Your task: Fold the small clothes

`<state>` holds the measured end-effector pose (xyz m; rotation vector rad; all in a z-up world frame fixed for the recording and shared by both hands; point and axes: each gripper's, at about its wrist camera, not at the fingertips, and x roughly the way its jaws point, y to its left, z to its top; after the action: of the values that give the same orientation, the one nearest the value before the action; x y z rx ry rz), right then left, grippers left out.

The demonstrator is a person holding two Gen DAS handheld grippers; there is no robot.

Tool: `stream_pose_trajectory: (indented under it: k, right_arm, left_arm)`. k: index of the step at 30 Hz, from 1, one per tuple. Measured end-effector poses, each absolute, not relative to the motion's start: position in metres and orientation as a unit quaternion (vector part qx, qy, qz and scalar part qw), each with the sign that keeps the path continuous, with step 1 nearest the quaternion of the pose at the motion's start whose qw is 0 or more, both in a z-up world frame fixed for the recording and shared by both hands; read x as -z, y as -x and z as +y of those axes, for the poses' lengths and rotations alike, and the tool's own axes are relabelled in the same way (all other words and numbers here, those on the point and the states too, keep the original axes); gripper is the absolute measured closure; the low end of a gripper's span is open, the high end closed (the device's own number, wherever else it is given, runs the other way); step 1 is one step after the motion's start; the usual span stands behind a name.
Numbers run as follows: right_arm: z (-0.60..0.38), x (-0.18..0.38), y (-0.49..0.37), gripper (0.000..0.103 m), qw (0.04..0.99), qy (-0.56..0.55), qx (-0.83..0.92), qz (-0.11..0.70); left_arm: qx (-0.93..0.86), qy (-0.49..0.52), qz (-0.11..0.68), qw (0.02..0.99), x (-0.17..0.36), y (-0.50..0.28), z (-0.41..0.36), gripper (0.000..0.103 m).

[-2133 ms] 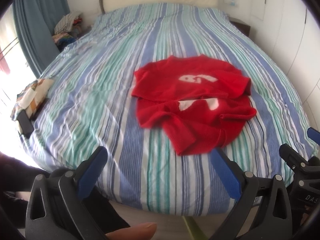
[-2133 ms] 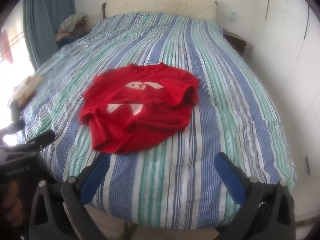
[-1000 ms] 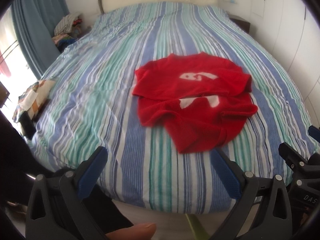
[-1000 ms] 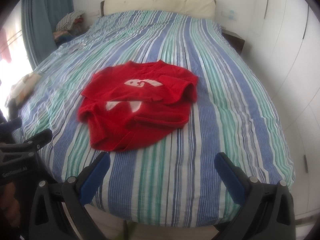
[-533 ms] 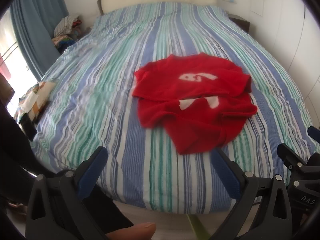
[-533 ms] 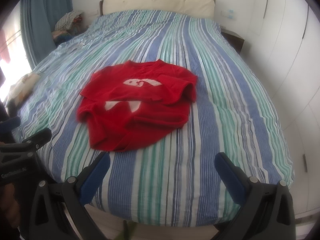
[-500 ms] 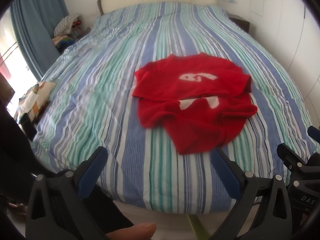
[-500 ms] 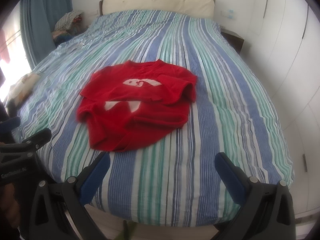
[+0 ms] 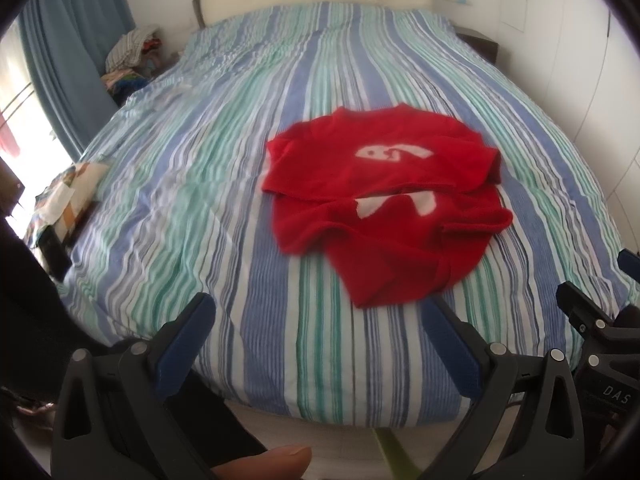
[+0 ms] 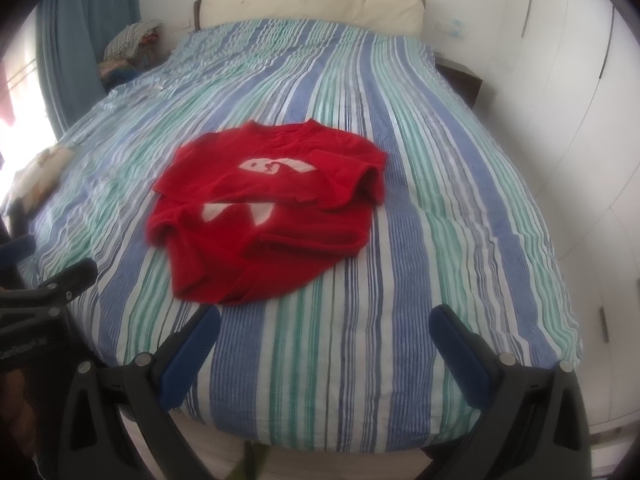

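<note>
A small red shirt (image 9: 384, 200) with white print lies crumpled and partly folded over on the striped bed (image 9: 224, 160); it also shows in the right wrist view (image 10: 268, 216). My left gripper (image 9: 316, 312) is open and empty, hovering over the bed's foot edge, short of the shirt. My right gripper (image 10: 324, 320) is open and empty, also near the foot edge, just below and right of the shirt's hem.
The bed's blue-green striped cover (image 10: 440, 200) spreads around the shirt. A patterned cloth (image 9: 68, 196) lies at the left edge. A clothes pile (image 9: 132, 52) sits by the curtain. A white wardrobe (image 10: 580, 120) stands to the right.
Both grippers have shifted slightly along the bed's foot; the view has barely changed. The shirt has not moved.
</note>
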<state>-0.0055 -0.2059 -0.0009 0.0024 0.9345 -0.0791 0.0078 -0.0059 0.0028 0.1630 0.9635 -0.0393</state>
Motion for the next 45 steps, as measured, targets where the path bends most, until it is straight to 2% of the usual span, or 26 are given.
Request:
stream_pose_trajectory:
  k: [11,21,26,32,33,34,35,36,37,38,39,40,45]
  right_arm:
    - [-0.205,0.004,0.007,0.000,0.891,0.000,0.040,0.452]
    - [-0.209,0.004,0.007,0.000,0.892,-0.007,0.045,0.450]
    - [-0.216,0.017,-0.010,0.000,0.901,-0.012,0.025,0.433]
    - [-0.220,0.071,-0.079,0.001,0.866,-0.117,-0.027,0.485]
    - [-0.221,0.082,-0.093,0.004,0.858,-0.140,-0.033,0.494]
    - [-0.222,0.093,-0.108,0.013,0.847,-0.159,-0.032,0.506]
    - [-0.224,0.104,-0.122,0.017,0.833,-0.183,-0.028,0.521]
    - [-0.226,0.116,-0.133,0.025,0.817,-0.208,-0.025,0.538]
    - [-0.229,0.128,-0.143,0.037,0.803,-0.230,-0.023,0.550]
    - [-0.232,0.139,-0.151,0.049,0.792,-0.245,-0.023,0.559]
    - [-0.234,0.147,-0.155,0.079,0.783,-0.255,-0.027,0.566]
    - [-0.239,0.151,-0.154,0.095,0.775,-0.272,-0.031,0.570]
    - [-0.267,0.118,-0.099,0.096,0.779,-0.294,-0.085,0.547]
  left_arm:
    - [0.018,-0.070,0.472,0.879,0.004,-0.008,-0.001,0.000]
    - [-0.007,-0.038,0.479,0.877,0.017,-0.019,0.040,0.001]
    - [0.049,0.022,0.500,0.865,0.044,-0.041,0.051,0.001]
    - [0.118,-0.060,0.494,0.859,0.103,-0.071,-0.013,0.005]
    - [0.121,-0.080,0.493,0.858,0.113,-0.078,-0.022,0.016]
    - [0.119,-0.099,0.495,0.855,0.122,-0.084,-0.028,0.030]
    - [0.118,-0.111,0.498,0.852,0.130,-0.091,-0.033,0.036]
    - [0.123,-0.111,0.504,0.848,0.136,-0.096,-0.034,0.056]
    - [0.128,-0.104,0.514,0.842,0.141,-0.099,-0.032,0.088]
    - [0.128,-0.090,0.526,0.836,0.142,-0.101,-0.028,0.099]
    - [0.135,-0.063,0.529,0.836,0.136,-0.099,-0.018,0.098]
    - [0.147,-0.033,0.527,0.836,0.127,-0.095,-0.007,0.098]
    - [0.174,0.030,0.527,0.831,0.091,-0.052,0.051,0.099]
